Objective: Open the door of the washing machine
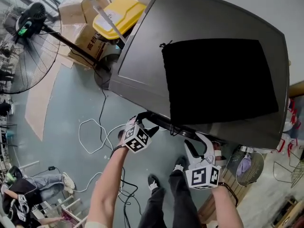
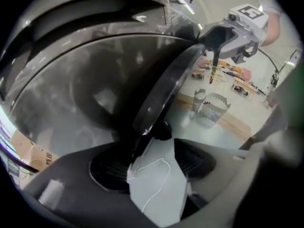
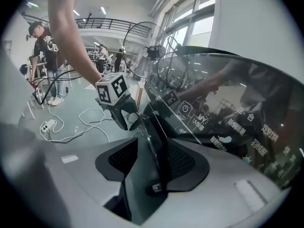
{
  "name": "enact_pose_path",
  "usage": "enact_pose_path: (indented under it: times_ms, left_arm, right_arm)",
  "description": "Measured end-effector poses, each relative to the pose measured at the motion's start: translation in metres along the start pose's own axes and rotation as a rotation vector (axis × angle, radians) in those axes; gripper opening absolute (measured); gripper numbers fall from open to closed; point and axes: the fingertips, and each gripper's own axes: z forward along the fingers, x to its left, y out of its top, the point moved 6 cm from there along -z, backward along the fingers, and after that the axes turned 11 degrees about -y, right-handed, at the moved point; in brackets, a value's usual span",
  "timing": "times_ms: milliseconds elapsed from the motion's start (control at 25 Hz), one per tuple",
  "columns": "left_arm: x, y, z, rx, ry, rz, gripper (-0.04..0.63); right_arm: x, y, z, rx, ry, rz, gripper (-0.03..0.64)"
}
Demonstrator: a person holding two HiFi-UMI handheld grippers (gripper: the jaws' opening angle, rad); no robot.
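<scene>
The washing machine (image 1: 142,46) is a dark grey top-loader seen from above, and its glass lid (image 1: 199,27) lies flat. A dark lip (image 1: 166,121) runs along the lid's near edge. My left gripper (image 1: 148,122) is at the left part of that lip. In the left gripper view my left gripper (image 2: 152,170) is open, with the lip (image 2: 159,96) coming down beside its left pad (image 2: 107,167). My right gripper (image 1: 198,144) straddles the lip further right. In the right gripper view my right gripper (image 3: 154,163) is open and the lip (image 3: 156,141) stands between its pads.
A standing fan (image 1: 23,32), cardboard boxes (image 1: 83,8) and a yellow bin (image 1: 118,15) stand beyond the machine's left side. White cable (image 1: 92,129) loops on the floor. My shoes (image 1: 153,182) are below the machine's front. A wire basket (image 1: 249,167) sits at right, and a person (image 1: 21,196) at lower left.
</scene>
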Motion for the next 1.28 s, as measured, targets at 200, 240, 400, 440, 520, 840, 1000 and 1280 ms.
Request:
enact_pose_path:
  times_ms: [200,240,400,440,520,840,1000,1280]
  left_arm:
    - [-0.002,0.002,0.007,0.023,0.014,0.005,0.305]
    - [-0.003,0.002,0.008,0.031,0.02,0.004,0.305]
    - [-0.005,0.001,0.01,0.034,0.038,-0.013,0.311]
    - [-0.006,-0.001,0.01,0.031,0.037,-0.014,0.312]
    - [-0.008,-0.004,0.007,0.022,0.036,-0.02,0.311]
    - [-0.043,-0.026,0.005,-0.041,0.019,-0.086,0.311]
    - [-0.056,-0.036,0.002,-0.077,0.017,-0.107,0.311]
    - [-0.076,-0.056,-0.011,-0.156,-0.03,-0.142,0.311]
  right_arm:
    - [0.0,-0.001,0.0,-0.014,-0.004,0.0,0.176]
    - [0.0,-0.002,0.0,-0.015,-0.007,-0.002,0.176]
    - [0.002,-0.002,0.0,-0.001,-0.011,0.007,0.176]
    - [0.002,-0.002,0.0,0.002,-0.008,0.012,0.176]
    - [0.0,-0.001,0.0,0.012,0.007,0.038,0.163]
    - [0.009,-0.008,-0.012,0.067,0.086,0.076,0.153]
    - [0.018,-0.007,-0.015,0.106,0.08,0.072,0.155]
    - [0.038,0.0,-0.022,0.2,0.013,0.091,0.192]
